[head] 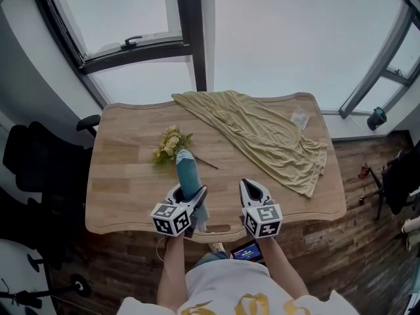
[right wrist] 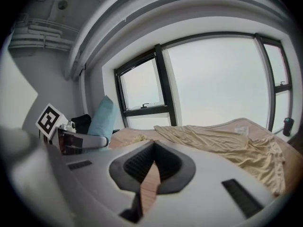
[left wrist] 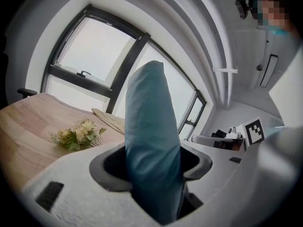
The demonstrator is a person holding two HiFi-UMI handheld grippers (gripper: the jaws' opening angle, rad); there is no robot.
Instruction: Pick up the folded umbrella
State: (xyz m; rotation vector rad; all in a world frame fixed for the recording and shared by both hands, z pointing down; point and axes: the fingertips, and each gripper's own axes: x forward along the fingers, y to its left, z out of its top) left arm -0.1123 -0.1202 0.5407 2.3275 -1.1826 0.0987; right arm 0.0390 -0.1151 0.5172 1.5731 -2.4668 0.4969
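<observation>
The folded umbrella (head: 187,170) is a teal, sleeve-covered roll. My left gripper (head: 190,194) is shut on it above the near edge of the wooden table (head: 125,195). In the left gripper view the umbrella (left wrist: 150,136) stands up between the jaws and fills the gap, its tip pointing up and away. My right gripper (head: 252,190) hovers beside it to the right, shut with nothing in it. In the right gripper view the jaw tips (right wrist: 154,145) meet, and the umbrella (right wrist: 102,119) shows at the left.
A bunch of pale yellow flowers (head: 170,143) lies just beyond the umbrella. A crumpled tan cloth (head: 262,136) covers the table's far right, with a small clear packet (head: 300,119) on it. A black chair (head: 39,163) stands left of the table. Windows are behind.
</observation>
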